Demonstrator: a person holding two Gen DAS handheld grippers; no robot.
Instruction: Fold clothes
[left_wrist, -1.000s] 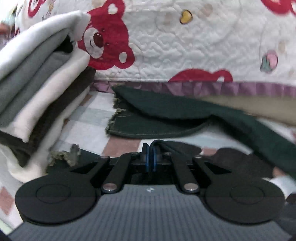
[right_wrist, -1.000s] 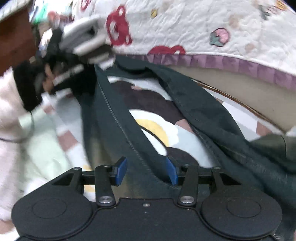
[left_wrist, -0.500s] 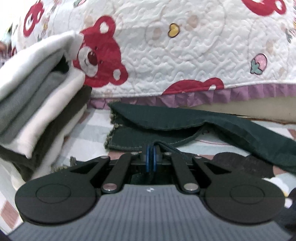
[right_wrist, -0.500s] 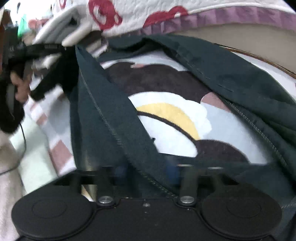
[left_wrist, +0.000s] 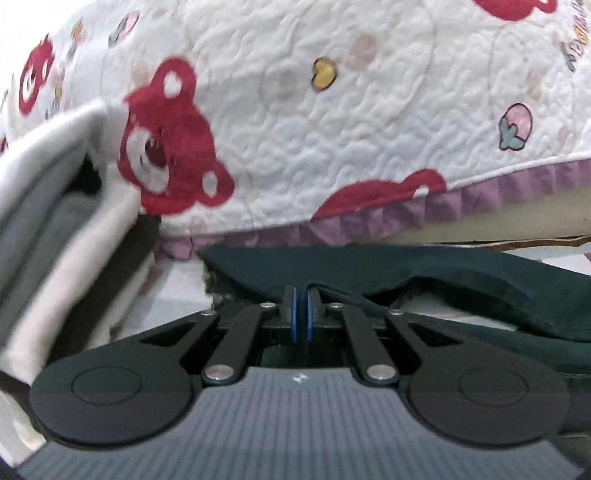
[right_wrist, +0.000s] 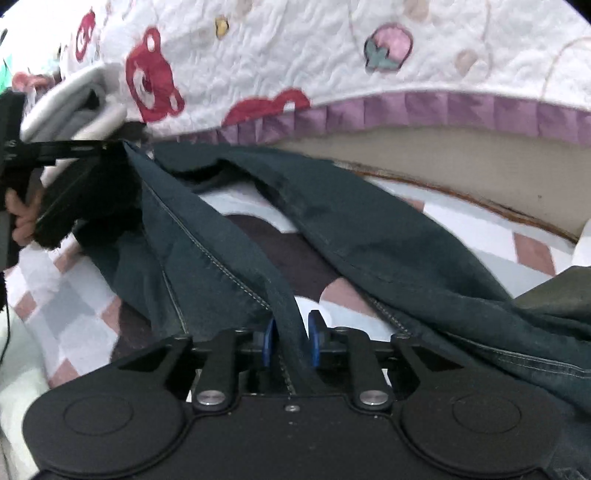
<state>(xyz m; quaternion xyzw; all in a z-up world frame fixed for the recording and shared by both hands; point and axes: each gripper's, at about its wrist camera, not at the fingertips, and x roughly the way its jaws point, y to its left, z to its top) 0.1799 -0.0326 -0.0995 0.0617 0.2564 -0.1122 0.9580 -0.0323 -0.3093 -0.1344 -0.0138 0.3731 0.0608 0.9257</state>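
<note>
A dark green garment (left_wrist: 406, 273) lies stretched over a checked blanket with a cartoon print. In the left wrist view my left gripper (left_wrist: 301, 306) is shut, its blue pads pinching a folded edge of that garment. The right wrist view shows the same garment (right_wrist: 369, 229) running from the far left towards the camera. A stitched seam fold of it passes between the blue pads of my right gripper (right_wrist: 291, 334), which is shut on it. The left gripper (right_wrist: 122, 147) is at the far left in a hand (right_wrist: 22, 218), lifting the garment's far end.
A stack of folded white, grey and dark clothes (left_wrist: 55, 229) stands at the left, close to the left gripper. Behind hangs a white quilt with red bears (left_wrist: 332, 129) and a purple frill. An olive cloth (right_wrist: 561, 291) lies at the right on the checked blanket (right_wrist: 74, 310).
The right gripper's jaws, wide open a second ago, have come together on the garment's seam fold. The left gripper stayed shut on its edge and moved nearer the quilt.
</note>
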